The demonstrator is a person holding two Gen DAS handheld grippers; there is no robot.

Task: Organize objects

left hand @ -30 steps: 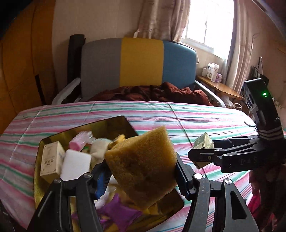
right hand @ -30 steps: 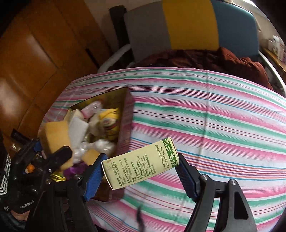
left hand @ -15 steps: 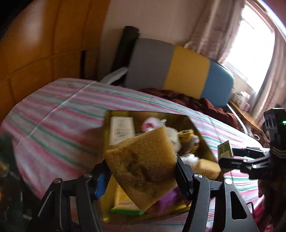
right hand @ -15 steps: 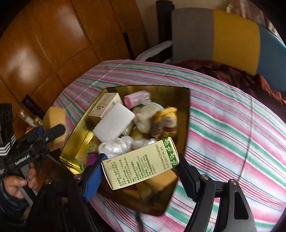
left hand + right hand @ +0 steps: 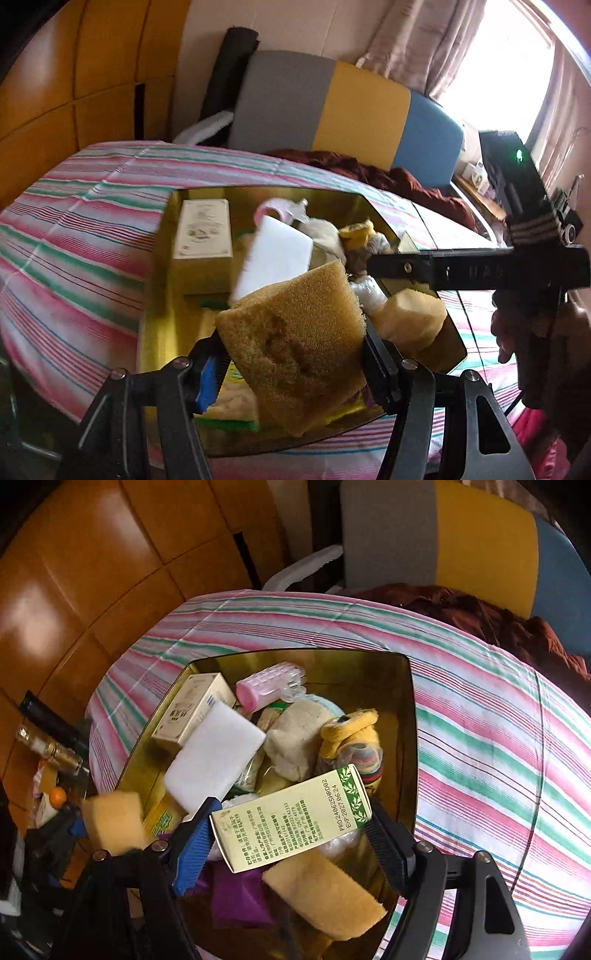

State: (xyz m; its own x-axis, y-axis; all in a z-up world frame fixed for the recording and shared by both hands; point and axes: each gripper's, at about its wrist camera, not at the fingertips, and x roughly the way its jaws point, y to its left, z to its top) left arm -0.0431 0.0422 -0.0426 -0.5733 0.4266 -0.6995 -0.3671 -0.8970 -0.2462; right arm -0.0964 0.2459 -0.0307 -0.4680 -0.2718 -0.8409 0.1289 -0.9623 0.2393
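My left gripper [image 5: 291, 341] is shut on a yellow-brown sponge [image 5: 291, 314], held tilted above the near end of a gold tin [image 5: 258, 190]. In the right wrist view that sponge [image 5: 114, 821] hangs just outside the tin's near left corner. My right gripper [image 5: 291, 816] holds a cream box with a green leaf end [image 5: 288, 823] over the tin [image 5: 295, 653]; its jaws are opening, and the pads still touch the box ends. The tin holds a cream carton [image 5: 192, 709], a white foam block [image 5: 218, 757], a pink bottle [image 5: 269, 686], a yellow plush toy [image 5: 351, 734] and another yellow sponge [image 5: 325, 897].
The tin sits near the left end of a table under a pink-and-green striped cloth [image 5: 498, 738]. A grey, yellow and blue chair [image 5: 332, 107] with dark red fabric [image 5: 406, 181] stands behind it. Wooden panels [image 5: 110, 572] and a glass bottle [image 5: 48, 747] are to the left.
Both grippers have swung left with their loads. The box, earlier beside the tin over the cloth, now hangs above its contents. The sponge has come lower at the tin's near end.
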